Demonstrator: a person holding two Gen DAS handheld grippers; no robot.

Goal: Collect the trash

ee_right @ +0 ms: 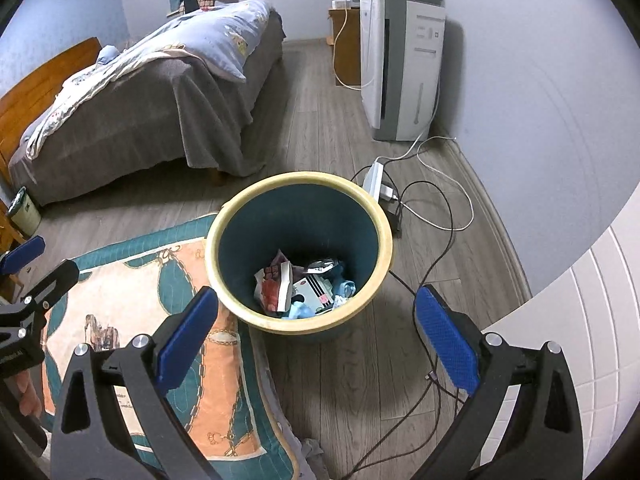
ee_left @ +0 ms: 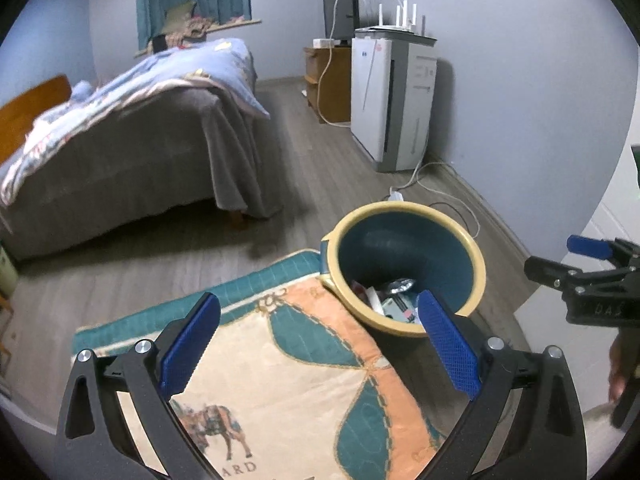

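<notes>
Left wrist view: the left gripper (ee_left: pixel 318 344) hangs wide open and empty over the patterned orange-and-teal rug (ee_left: pixel 288 360), beside the round teal bin with a yellow rim (ee_left: pixel 476 264).

Right wrist view: the right gripper (ee_right: pixel 316 338), fingers spread and empty, hovers above that bin, where crumpled wrappers and paper trash (ee_right: pixel 304 288) already lie. No loose litter shows; collecting looks nearly done.
</notes>
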